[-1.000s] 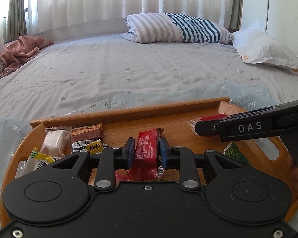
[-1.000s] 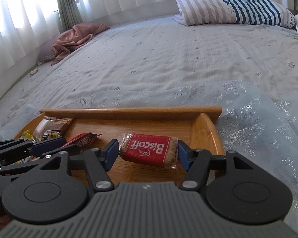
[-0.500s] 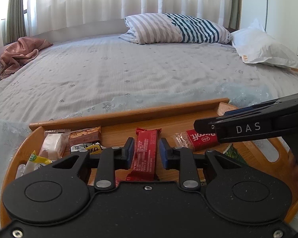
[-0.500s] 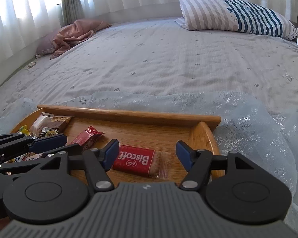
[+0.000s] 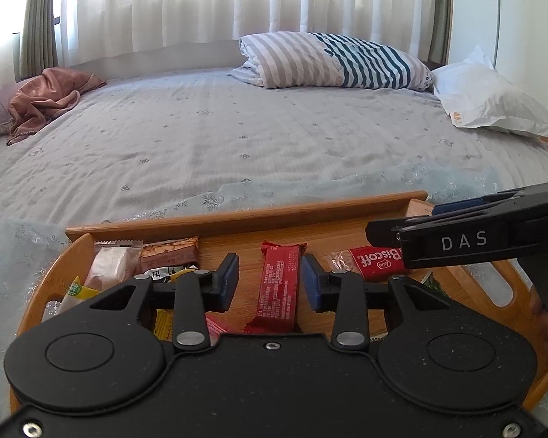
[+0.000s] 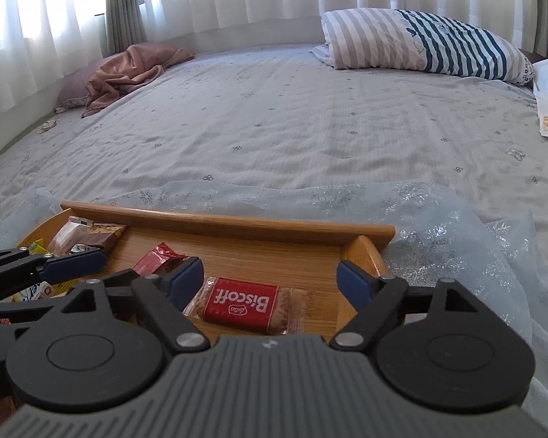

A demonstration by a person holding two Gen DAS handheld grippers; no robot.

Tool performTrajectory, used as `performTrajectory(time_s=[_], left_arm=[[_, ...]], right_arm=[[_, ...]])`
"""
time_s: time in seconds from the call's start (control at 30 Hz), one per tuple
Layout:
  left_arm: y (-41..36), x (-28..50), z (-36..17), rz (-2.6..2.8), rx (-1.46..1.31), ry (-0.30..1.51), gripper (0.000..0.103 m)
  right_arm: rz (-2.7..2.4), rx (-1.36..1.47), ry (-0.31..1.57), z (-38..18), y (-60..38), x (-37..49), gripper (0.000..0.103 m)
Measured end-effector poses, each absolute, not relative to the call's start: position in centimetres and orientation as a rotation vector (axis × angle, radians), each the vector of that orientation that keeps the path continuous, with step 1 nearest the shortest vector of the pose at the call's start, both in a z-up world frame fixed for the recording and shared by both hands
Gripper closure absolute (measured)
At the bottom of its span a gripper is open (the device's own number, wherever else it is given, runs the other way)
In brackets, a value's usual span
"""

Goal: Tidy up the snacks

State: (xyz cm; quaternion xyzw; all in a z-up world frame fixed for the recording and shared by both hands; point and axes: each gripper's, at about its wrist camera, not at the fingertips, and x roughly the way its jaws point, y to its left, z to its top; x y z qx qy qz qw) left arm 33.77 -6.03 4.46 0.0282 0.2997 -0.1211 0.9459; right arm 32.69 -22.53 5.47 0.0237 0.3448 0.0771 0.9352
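Presently my left tongs (image 5: 269, 284) stand parted around the red snack bar (image 5: 278, 286), with a visible gap on each side, so they grip nothing; the bar lies flat on the wooden tray (image 5: 244, 219). My right tongs (image 6: 270, 283) are spread wide and likewise empty, the Biscoff packet (image 6: 242, 306) lying on the tray floor between the fingers, touching neither. Risk one: if I lift either tongs carelessly, a fingertip could catch a crimped wrapper end and drag the item out of line. Risk two: the two tongs work close together over the middle of the tray, and a sideways move by either could knock the other, or push the bar against the packet. Risk three: the mixed snacks (image 5: 128, 266) are crowded at the tray's left end, just beside my left tongs, and a sweep that way would disturb them. Risk four, in my judgement the gravest: the tray sits on a sheer cloth (image 6: 438, 219) over the bed (image 6: 292, 127), a soft footing, and downward pressure near its edge could tilt it and slide the contents.
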Motion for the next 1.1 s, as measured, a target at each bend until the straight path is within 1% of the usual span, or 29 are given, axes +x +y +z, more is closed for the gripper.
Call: performTrajectory(time_s=[0.1,0.17,0.2,0.23,0.3,0.33,0.4,0.5,0.7,0.83,0.93,1.1], left_arm=[[-5.6,33.3,5.1,-0.223,0.064,0.596,0.053],[-5.1,32.8,5.7,-0.207,0.065,0.581,0.05],[-4.8,32.5,6.1,-0.201,0.061,0.574,0.045],[-4.5,32.1,6.4,-0.194,0.055,0.568,0.038],[-3.7,31.2,7.3,-0.178,0.047,0.55,0.031],[-3.3,30.6,7.7,-0.172,0.048,0.54,0.03],[-2.6,29.1,8.6,-0.163,0.055,0.517,0.028],[-1.6,26.6,9.7,-0.15,0.05,0.489,0.02],[0.6,21.0,11.0,-0.122,0.02,0.463,0.013],[1.6,16.5,9.7,-0.095,0.014,0.477,0.006],[2.0,14.0,7.8,-0.089,-0.007,0.511,0.006],[1.8,11.8,4.7,-0.09,-0.025,0.541,0.003]], right_arm=[[0.164,0.067,0.715,5.4,-22.9,32.5,0.012],[0.167,0.087,0.712,5.7,-23.1,32.2,0.011],[0.161,0.093,0.706,6.0,-23.3,31.9,0.01],[0.155,0.095,0.698,6.3,-23.4,31.6,0.008],[0.146,0.1,0.672,7.0,-23.5,30.5,0.004],[0.148,0.102,0.653,7.5,-23.5,29.7,0.0],[0.162,0.099,0.621,8.3,-23.4,28.1,0.0],[0.172,0.088,0.586,9.5,-22.8,25.6,0.0],[0.182,0.071,0.544,10.9,-21.8,20.8,0.0],[0.172,0.051,0.532,10.7,-21.1,17.5,0.0],[0.151,0.043,0.532,9.8,-20.6,15.1,0.0],[0.187,0.026,0.599,7.0,-19.9,12.3,0.0]])
